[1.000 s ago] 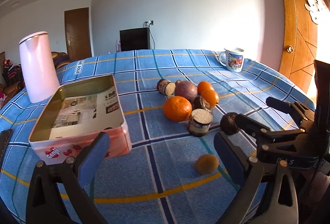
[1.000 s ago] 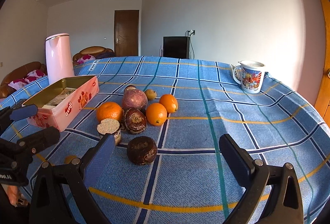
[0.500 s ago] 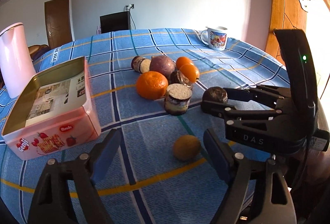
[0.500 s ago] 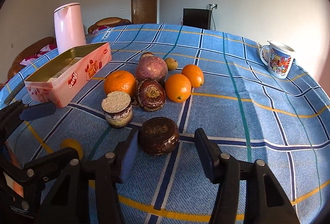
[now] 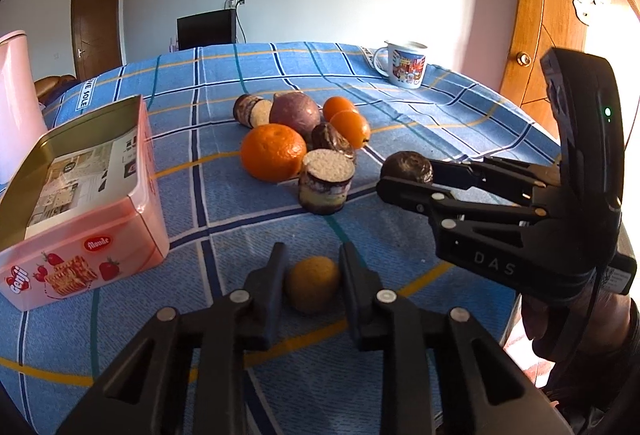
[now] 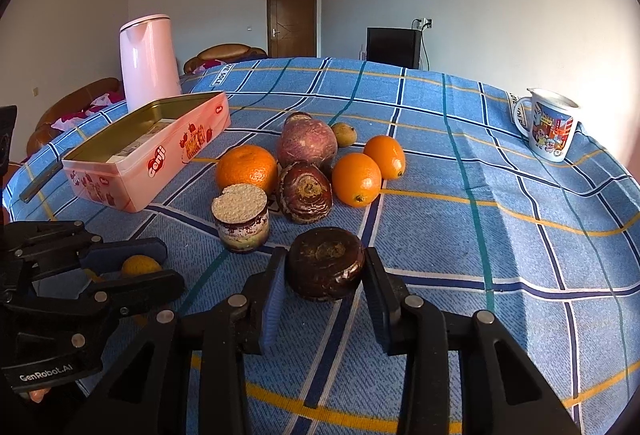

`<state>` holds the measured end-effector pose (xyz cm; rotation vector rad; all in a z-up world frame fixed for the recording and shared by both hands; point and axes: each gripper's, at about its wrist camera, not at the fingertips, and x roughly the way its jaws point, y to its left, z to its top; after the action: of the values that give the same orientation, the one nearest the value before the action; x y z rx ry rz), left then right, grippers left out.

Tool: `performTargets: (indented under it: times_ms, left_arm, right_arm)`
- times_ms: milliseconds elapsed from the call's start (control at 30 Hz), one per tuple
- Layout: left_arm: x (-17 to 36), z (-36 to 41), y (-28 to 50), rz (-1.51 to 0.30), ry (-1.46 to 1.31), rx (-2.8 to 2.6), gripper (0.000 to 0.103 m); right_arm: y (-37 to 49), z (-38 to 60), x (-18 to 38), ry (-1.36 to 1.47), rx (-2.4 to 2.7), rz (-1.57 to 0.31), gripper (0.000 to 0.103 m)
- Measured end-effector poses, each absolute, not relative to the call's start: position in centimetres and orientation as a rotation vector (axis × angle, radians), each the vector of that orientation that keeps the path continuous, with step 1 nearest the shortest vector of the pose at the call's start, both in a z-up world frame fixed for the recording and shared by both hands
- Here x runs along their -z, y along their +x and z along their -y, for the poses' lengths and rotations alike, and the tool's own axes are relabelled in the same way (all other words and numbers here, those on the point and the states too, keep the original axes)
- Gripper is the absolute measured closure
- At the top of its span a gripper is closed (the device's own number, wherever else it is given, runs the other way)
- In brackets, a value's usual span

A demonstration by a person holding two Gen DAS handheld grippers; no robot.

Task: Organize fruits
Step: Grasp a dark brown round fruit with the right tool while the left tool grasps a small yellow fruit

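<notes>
A small yellow-orange fruit (image 5: 314,285) lies on the blue checked tablecloth near the front edge, and my left gripper (image 5: 312,251) is shut on it, a pad on each side. To its right a dark brown round fruit (image 6: 326,271) sits between the closing jaws of my right gripper (image 6: 325,259), whose pads touch both its sides. Behind them lies a cluster: a large orange (image 5: 273,152), a purple fruit (image 5: 295,111), two small oranges (image 6: 356,179) and a cut cylinder piece (image 5: 326,181). The open pink tin (image 5: 80,247) stands at the left.
A painted mug (image 6: 550,127) stands at the far right of the table. A pink kettle (image 6: 148,59) stands behind the tin. A wooden door (image 5: 560,15) is beyond the table's right edge. The two grippers sit close side by side.
Both grippers have lowered and tilted toward the table and gone from wide open to closed, the left around the small yellow-orange fruit and the right around the dark brown fruit.
</notes>
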<state>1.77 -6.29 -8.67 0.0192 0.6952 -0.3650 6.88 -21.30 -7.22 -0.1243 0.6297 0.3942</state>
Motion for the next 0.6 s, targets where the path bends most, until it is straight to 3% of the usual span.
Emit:
performTargets:
  times_ms: [600]
  left_arm:
    - [4.0,-2.8,3.1,-0.512,-0.016,0.087,0.076]
  right_arm:
    - [6.7,15.9,2.3,-0.103,-0.542,-0.464,0.064]
